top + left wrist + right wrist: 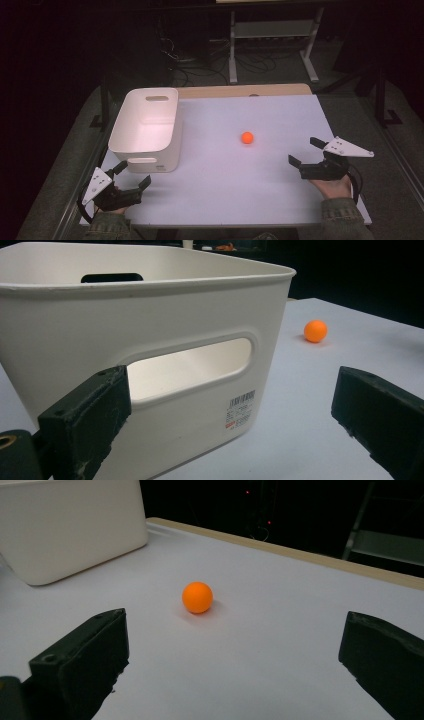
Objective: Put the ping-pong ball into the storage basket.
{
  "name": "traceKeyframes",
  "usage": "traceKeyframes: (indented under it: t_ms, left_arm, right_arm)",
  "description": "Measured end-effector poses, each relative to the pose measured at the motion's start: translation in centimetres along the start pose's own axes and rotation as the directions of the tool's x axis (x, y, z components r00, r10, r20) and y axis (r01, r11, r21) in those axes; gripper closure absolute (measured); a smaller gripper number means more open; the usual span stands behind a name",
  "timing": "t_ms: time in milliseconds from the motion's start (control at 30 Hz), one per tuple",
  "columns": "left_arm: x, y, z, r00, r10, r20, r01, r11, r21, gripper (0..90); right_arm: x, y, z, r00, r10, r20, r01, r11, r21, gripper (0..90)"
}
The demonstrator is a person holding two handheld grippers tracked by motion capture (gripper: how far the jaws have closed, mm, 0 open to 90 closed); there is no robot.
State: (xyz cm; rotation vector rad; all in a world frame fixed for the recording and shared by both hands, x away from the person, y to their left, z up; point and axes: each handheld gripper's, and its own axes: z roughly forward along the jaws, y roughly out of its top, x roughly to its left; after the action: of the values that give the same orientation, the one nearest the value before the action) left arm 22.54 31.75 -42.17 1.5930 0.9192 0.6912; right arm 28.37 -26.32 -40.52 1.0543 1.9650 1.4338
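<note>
A small orange ball (247,137) lies on the white table top (240,190), right of centre. To its left stands a white plastic bin (146,129) with handle slots, and nothing shows inside it. My left gripper (133,174) rests at the near left corner, just in front of the bin, jaws wide apart and holding nothing. My right gripper (305,151) sits at the right edge, pointing left toward the ball, open and apart from it. In the right gripper view the ball (197,597) lies ahead between the jaws. The left gripper view faces the bin's wall (150,355), with the ball (315,331) farther right.
The table's far edge is a wooden strip (245,90). Beyond it, on the dark floor, stand a metal frame (272,40) and loose cables (190,65). Grey carpet (65,165) borders the table on both sides.
</note>
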Motion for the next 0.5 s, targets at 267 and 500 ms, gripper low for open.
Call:
traceKeyframes:
  t_ms: [267, 500]
  left_arm:
    - [0.01, -0.01, 0.04, 1.0, 0.002, 0.002, -0.002, 1.0, -0.004, 2.0]
    - [0.08, -0.01, 0.12, 0.9997, -0.002, 0.024, 0.002, 0.9999, -0.012, 2.0]
  right_arm:
    - [0.05, -0.01, 0.08, 1.0, 0.0, -0.01, 0.0, 1.0, 0.013, 0.0]
    - [0.02, -0.03, 0.34, 0.9998, -0.005, -0.019, 0.005, 1.0, 0.031, 0.0]
